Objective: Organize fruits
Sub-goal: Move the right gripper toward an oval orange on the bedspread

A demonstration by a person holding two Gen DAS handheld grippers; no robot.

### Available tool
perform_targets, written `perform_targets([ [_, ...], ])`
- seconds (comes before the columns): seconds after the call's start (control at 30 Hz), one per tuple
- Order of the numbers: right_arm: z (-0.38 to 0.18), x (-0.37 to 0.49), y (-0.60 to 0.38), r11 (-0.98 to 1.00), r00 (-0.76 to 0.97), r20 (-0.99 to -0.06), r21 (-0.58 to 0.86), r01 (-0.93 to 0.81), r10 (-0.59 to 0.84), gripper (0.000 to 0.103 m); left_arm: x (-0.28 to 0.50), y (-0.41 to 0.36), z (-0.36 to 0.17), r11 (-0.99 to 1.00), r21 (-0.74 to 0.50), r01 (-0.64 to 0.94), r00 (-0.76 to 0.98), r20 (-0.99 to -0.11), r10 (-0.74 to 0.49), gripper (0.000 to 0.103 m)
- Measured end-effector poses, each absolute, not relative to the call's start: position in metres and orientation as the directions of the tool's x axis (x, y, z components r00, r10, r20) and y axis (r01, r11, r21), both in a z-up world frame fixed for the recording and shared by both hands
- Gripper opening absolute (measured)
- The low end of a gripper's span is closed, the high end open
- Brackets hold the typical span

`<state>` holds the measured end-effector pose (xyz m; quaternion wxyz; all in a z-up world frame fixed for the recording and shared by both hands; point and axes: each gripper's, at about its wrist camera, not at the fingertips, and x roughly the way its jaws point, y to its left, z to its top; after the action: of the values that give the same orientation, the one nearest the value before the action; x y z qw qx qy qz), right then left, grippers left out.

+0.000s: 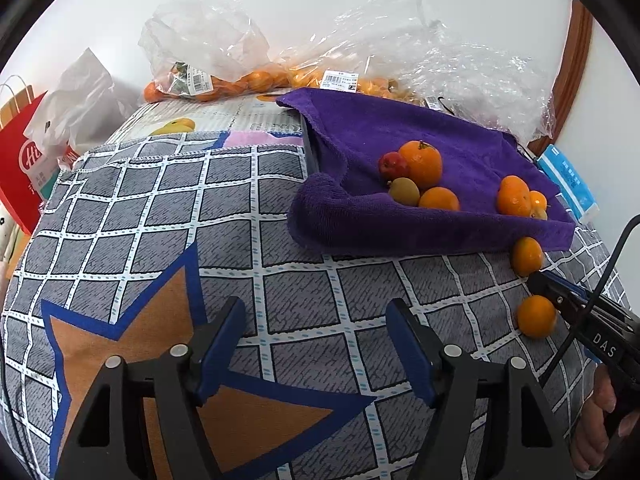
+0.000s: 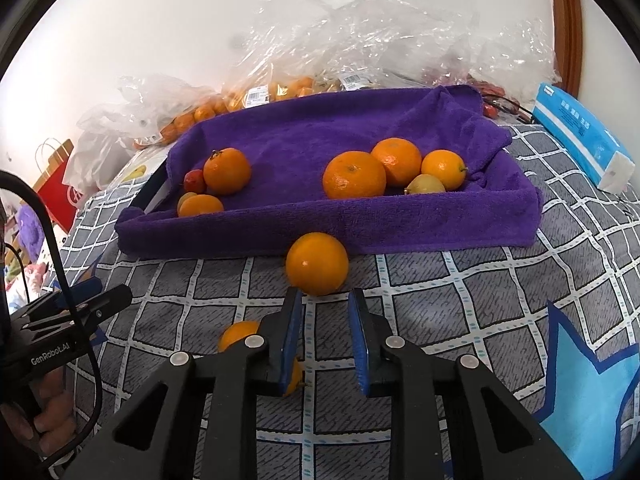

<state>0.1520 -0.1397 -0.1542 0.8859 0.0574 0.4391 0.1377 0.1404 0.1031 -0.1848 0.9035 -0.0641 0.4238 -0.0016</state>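
Note:
A tray lined with a purple towel (image 2: 304, 128) (image 1: 400, 128) holds two groups of fruit: several oranges and a yellow lemon (image 2: 426, 184) on the right, oranges, a red fruit (image 2: 195, 179) and a green-brown fruit (image 1: 404, 191) on the left. An orange (image 2: 317, 263) lies on the checked cloth just in front of the tray. My right gripper (image 2: 324, 300) is open and empty right behind it. A second orange (image 2: 240, 334) lies under its left finger. My left gripper (image 1: 316, 312) is open and empty over the cloth, away from the fruit.
Clear plastic bags of oranges (image 1: 208, 80) lie behind the tray against the white wall. A blue tissue pack (image 2: 576, 136) is at the right. A red paper bag (image 1: 20, 160) stands at the left. The checked cloth (image 1: 160, 208) covers the surface.

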Motion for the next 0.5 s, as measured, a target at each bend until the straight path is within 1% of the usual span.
perform_targets([
  [0.07, -0.1537, 0.1513, -0.1381, 0.956, 0.577, -0.763, 0.217, -0.196, 0.291, 0.026, 0.14, 0.1019, -0.1843, 0.991, -0.127, -0.038, 0.643, -0.762, -0.073, 0.065],
  [0.13, -0.154, 0.1513, -0.1388, 0.956, 0.575, -0.764, 0.22, -0.194, 0.293, 0.032, 0.1392, 0.1019, -0.1844, 0.99, -0.137, -0.029, 0.645, -0.759, -0.086, 0.062],
  [0.2, -0.1547, 0.152, -0.1402, 0.953, 0.57, -0.765, 0.228, -0.197, 0.301, 0.035, 0.139, 0.1015, -0.1845, 0.989, -0.147, -0.02, 0.646, -0.757, -0.099, 0.06],
  [0.3, -0.1552, 0.1511, -0.1411, 0.948, 0.562, -0.764, 0.239, -0.21, 0.317, 0.036, 0.1388, 0.1019, -0.1849, 0.988, -0.153, -0.017, 0.647, -0.755, -0.106, 0.058],
  [0.37, -0.154, 0.1489, -0.1418, 0.943, 0.564, -0.757, 0.247, -0.221, 0.33, 0.042, 0.1393, 0.1025, -0.1851, 0.987, -0.157, -0.018, 0.647, -0.754, -0.108, 0.058],
  [0.4, -0.1531, 0.1475, -0.1418, 0.94, 0.566, -0.751, 0.254, -0.227, 0.34, 0.05, 0.1389, 0.1026, -0.1851, 0.987, -0.158, -0.019, 0.648, -0.754, -0.108, 0.058],
  [0.43, -0.1525, 0.147, -0.1416, 0.936, 0.566, -0.746, 0.262, -0.234, 0.35, 0.055, 0.1387, 0.102, -0.1851, 0.987, -0.157, -0.02, 0.648, -0.754, -0.107, 0.058],
  [0.5, -0.1507, 0.1445, -0.1392, 0.927, 0.563, -0.738, 0.273, -0.256, 0.372, 0.055, 0.1387, 0.1014, -0.185, 0.988, -0.156, -0.019, 0.648, -0.754, -0.107, 0.058],
])
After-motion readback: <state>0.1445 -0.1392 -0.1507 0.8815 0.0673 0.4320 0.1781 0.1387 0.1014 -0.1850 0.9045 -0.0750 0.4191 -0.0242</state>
